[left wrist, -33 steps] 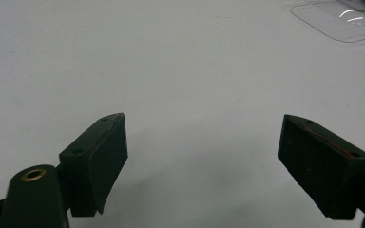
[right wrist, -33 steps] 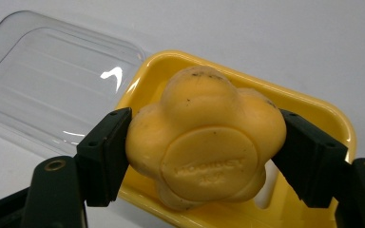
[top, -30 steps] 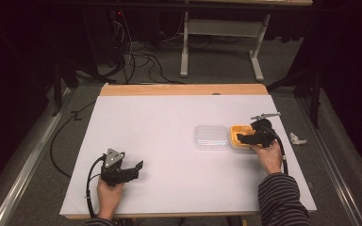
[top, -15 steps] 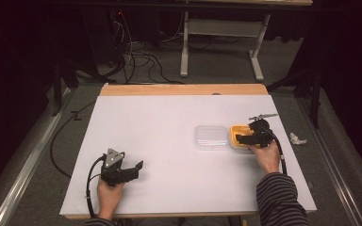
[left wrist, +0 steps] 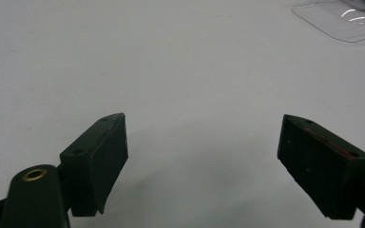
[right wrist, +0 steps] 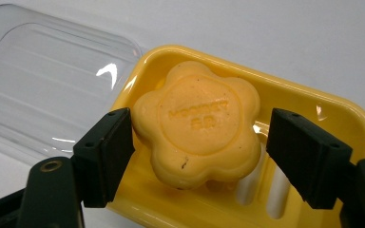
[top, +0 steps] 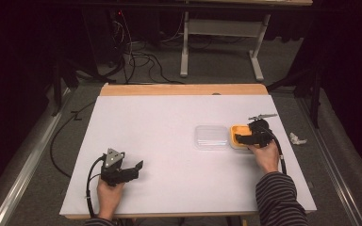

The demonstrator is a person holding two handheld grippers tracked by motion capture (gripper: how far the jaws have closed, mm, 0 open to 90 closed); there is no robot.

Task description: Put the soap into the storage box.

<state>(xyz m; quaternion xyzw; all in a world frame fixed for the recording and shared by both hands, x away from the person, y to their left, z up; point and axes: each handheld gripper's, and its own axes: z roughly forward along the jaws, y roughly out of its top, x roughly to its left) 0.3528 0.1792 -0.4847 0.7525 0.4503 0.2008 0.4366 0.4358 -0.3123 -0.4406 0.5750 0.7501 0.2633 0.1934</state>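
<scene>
High view, left tongs [top: 139, 165]: spread wide, idle over white tabletop [top: 169, 122].
Clear plastic lid [right wrist: 43, 80]: beside dish.
Orange flower-shaped soap bar [right wrist: 202, 123]: in yellow plastic soap dish [right wrist: 313, 104]; probably firm, slick, light; best pinched across scalloped sides.
Right tongs [right wrist: 197, 156]: just been opening, straddling soap, left pad touching, right pad clear.

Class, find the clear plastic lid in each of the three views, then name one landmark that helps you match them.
High view: clear plastic lid, right of centre.
Left gripper view: top right corner.
Right gripper view: upper left.
Shared landmark: white table under the lid.
</scene>
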